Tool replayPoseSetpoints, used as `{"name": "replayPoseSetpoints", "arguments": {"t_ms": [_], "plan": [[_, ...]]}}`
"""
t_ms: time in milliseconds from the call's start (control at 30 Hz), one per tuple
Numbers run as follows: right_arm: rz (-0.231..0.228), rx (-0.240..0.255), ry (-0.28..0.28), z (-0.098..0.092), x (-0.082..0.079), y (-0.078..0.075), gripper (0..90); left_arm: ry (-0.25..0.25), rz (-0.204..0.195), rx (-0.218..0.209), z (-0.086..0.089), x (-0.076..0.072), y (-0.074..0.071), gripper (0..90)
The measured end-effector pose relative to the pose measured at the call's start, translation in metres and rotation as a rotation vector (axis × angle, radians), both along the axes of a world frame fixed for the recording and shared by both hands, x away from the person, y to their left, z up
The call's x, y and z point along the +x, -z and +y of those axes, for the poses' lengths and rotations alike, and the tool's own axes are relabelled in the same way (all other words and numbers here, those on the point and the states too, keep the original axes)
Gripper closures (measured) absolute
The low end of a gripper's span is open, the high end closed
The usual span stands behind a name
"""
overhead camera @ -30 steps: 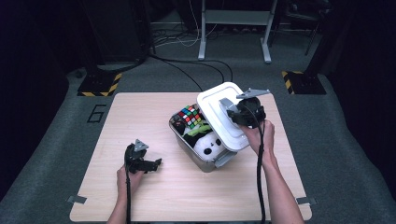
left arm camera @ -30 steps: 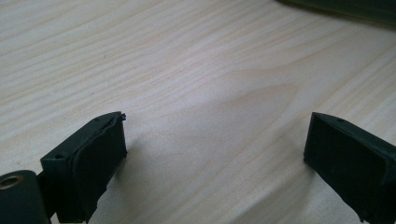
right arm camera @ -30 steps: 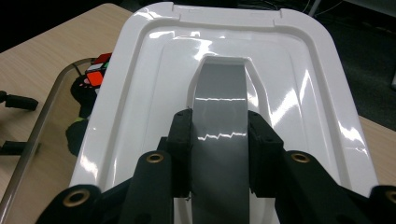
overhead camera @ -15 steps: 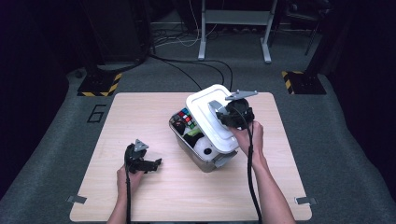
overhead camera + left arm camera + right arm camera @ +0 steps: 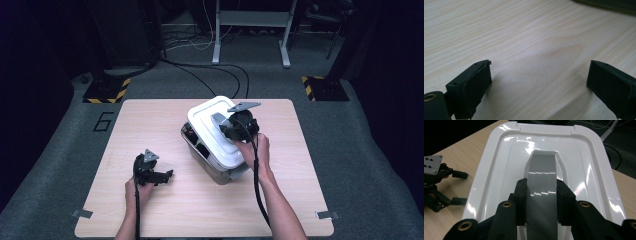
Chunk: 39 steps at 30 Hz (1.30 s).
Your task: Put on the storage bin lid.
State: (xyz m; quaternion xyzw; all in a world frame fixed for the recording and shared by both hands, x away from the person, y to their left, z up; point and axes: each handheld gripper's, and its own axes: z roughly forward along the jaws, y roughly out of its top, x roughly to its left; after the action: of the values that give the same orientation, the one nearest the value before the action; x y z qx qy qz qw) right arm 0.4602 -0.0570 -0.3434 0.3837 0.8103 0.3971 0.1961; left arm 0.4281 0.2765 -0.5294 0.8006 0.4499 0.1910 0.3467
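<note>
A white lid [image 5: 207,125] with a grey handle [image 5: 541,168] lies tilted over a clear storage bin [image 5: 220,172] at the middle of the table. My right gripper [image 5: 229,128] is shut on that handle, one black jaw pressed against each side of it [image 5: 541,188]. The lid [image 5: 504,167] covers nearly all of the bin; a narrow gap shows at its left end. My left gripper [image 5: 166,176] rests on the wooden table [image 5: 150,120] at the front left, open, with only bare wood between its jaws [image 5: 539,80]. It also lies left of the lid in the right gripper view [image 5: 461,187].
Bare table top [image 5: 536,32] stretches left and in front of the bin. Cables [image 5: 210,70] run over the grey floor behind the table, near a metal stand [image 5: 250,20]. Yellow-black striped plates [image 5: 105,91] lie at both far corners.
My right gripper has carried the lid to the left and slightly down, so it now covers the bin and hides the toys inside. The left gripper has stayed put.
</note>
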Motion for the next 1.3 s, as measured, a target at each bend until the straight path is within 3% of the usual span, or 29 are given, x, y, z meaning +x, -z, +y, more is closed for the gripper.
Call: {"name": "replayPoseSetpoints", "arguments": {"t_ms": [167,367,633,733,767,933,1000,1300], "plan": [[0.016,0.005,-0.002,0.010,-0.002,0.006,66.7,-0.003,0.005,-0.008,0.000,0.000,0.000,5.4],[0.013,-0.025,-0.004,0.021,-0.005,0.015,66.7,-0.003,0.004,-0.008,0.000,0.000,0.000,5.4],[0.005,-0.009,-0.005,0.025,-0.010,0.019,66.7,-0.003,0.004,-0.007,0.000,0.000,0.000,5.4],[0.007,0.001,0.003,0.023,-0.011,0.021,66.7,0.008,0.008,0.008,0.001,0.000,-0.001,5.5],[0.003,0.001,0.000,0.022,-0.011,0.022,66.7,-0.005,0.004,-0.009,-0.001,0.000,0.000,5.4],[0.007,0.020,0.008,0.018,-0.014,0.026,66.7,-0.002,0.004,-0.005,0.000,0.000,0.000,5.5],[0.007,0.019,0.007,0.019,-0.013,0.027,66.6,0.010,0.009,0.011,0.001,0.000,-0.001,5.5],[0.005,0.028,-0.020,0.017,-0.012,0.028,65.8,0.003,0.006,0.002,0.000,0.000,0.000,5.6]]}}
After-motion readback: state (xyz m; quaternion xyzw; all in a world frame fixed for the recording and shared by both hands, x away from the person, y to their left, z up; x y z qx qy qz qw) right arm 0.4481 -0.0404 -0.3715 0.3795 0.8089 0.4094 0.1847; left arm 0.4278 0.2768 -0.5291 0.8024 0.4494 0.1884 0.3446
